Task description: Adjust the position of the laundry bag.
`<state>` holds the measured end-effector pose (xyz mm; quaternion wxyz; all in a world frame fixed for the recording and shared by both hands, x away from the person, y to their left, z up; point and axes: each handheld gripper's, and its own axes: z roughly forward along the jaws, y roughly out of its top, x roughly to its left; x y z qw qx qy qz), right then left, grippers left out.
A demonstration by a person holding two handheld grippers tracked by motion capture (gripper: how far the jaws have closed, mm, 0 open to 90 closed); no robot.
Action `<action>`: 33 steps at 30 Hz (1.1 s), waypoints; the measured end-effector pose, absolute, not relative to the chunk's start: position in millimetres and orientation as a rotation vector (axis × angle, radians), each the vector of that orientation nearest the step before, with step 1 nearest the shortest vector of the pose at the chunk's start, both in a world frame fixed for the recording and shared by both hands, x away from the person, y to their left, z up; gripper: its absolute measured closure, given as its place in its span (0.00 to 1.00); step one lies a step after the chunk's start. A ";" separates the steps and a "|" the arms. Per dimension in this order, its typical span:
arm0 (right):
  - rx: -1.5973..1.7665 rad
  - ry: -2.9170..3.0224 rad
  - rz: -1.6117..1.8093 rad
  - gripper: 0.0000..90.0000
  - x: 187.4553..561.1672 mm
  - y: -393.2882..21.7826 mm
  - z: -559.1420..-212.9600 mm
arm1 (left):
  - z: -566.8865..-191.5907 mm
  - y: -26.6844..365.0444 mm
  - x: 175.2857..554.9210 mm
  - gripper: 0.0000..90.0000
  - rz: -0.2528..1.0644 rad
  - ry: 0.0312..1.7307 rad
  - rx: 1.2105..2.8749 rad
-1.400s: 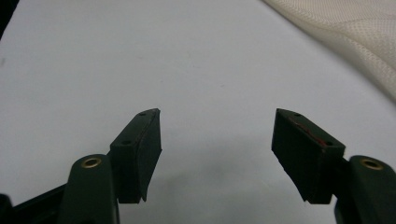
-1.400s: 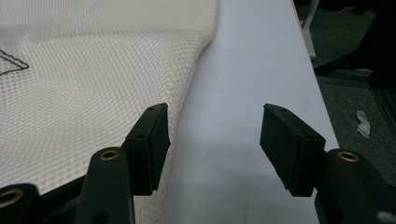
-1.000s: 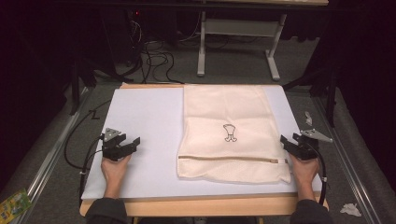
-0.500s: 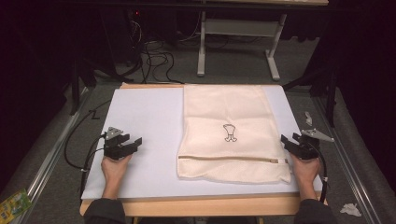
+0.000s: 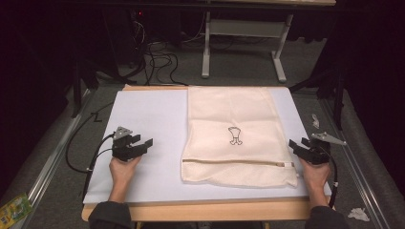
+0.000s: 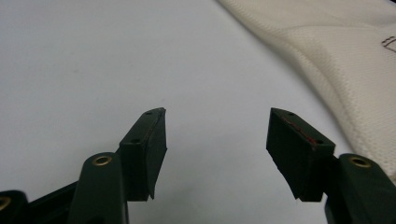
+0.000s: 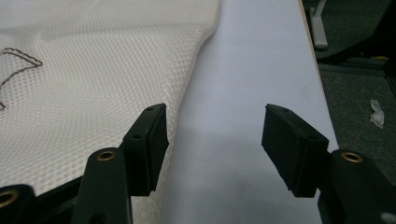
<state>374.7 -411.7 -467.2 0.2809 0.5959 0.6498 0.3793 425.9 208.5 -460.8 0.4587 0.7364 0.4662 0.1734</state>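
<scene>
A cream mesh bag point(image 5: 232, 133) with a small brown drawing and a zipper near its front edge lies flat on the right half of the white table mat point(image 5: 148, 114). My left gripper point(image 5: 145, 143) rests open on bare mat, well left of the bag; the left gripper view has the bag's edge point(image 6: 327, 51) at upper right, beyond its jaws point(image 6: 217, 135). My right gripper point(image 5: 293, 145) is open at the bag's right edge near the zipper end. In the right gripper view point(image 7: 212, 133) one jaw lies over the mesh point(image 7: 93, 84), the other over bare mat.
The mat sits on a wooden table whose front edge point(image 5: 210, 210) runs along the bottom. Cables point(image 5: 81, 148) trail off the left side. A white desk frame point(image 5: 239, 43) stands on the floor behind. Scraps of paper point(image 5: 356, 214) lie on the floor at right.
</scene>
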 end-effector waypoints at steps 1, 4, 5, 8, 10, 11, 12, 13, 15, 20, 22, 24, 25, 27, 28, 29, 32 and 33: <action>1.577 1.741 1.018 0.50 373.5 -411.0 -466.2 | -460.5 205.8 424.5 0.43 0.422 1.136 1.812; 1.542 1.727 1.005 0.51 370.2 -408.4 -464.3 | -461.0 199.9 423.8 0.42 0.412 1.121 1.832; 1.519 1.719 1.032 0.51 368.0 -406.5 -461.4 | -460.7 194.2 424.1 0.42 0.406 1.109 1.847; 1.503 1.719 1.067 0.49 364.4 -403.6 -457.1 | -456.5 183.3 423.9 0.41 0.390 1.101 1.847; 1.501 1.732 1.085 0.48 364.4 -404.0 -456.2 | -453.1 175.9 422.3 0.40 0.401 1.088 1.865; 1.519 1.747 1.086 0.49 364.1 -404.5 -454.9 | -453.1 175.9 422.3 0.40 0.401 1.088 1.865; 1.530 1.760 1.095 0.50 363.3 -405.5 -453.6 | -450.9 171.1 421.0 0.40 0.403 1.073 1.874; 1.532 1.765 1.095 0.50 362.4 -406.1 -452.8 | -448.7 165.4 419.7 0.40 0.386 1.058 1.870; 1.547 1.773 1.093 0.50 361.0 -406.0 -451.6 | -447.3 160.2 418.8 0.40 0.357 1.049 1.864; 1.553 1.812 1.068 0.51 361.3 -401.1 -450.7 | -445.4 145.7 416.9 0.40 0.337 1.022 1.890; 1.552 1.835 1.050 0.52 361.9 -397.6 -450.5 | -445.5 140.2 416.8 0.40 0.323 1.014 1.899; 1.560 1.852 1.041 0.52 361.8 -395.1 -450.4 | -446.3 133.9 417.1 0.39 0.303 1.009 1.908; 1.556 1.867 1.036 0.52 361.8 -393.8 -450.4 | -446.6 131.6 417.3 0.39 0.303 1.007 1.916; 1.566 1.882 1.026 0.52 361.1 -391.4 -450.3 | -447.5 125.2 418.0 0.39 0.283 1.006 1.935; 1.570 1.892 1.017 0.52 360.7 -390.1 -450.1 | -447.7 121.9 418.1 0.39 0.277 1.005 1.949; 1.566 1.899 1.008 0.52 360.4 -388.8 -450.3 | -447.7 121.9 418.1 0.39 0.277 1.005 1.949; 1.570 1.918 0.999 0.52 360.3 -386.9 -450.9 | -449.0 112.1 419.3 0.39 0.255 1.008 1.965; 1.571 1.925 0.992 0.52 360.7 -385.9 -451.4 | -449.1 110.4 419.4 0.39 0.254 1.005 1.976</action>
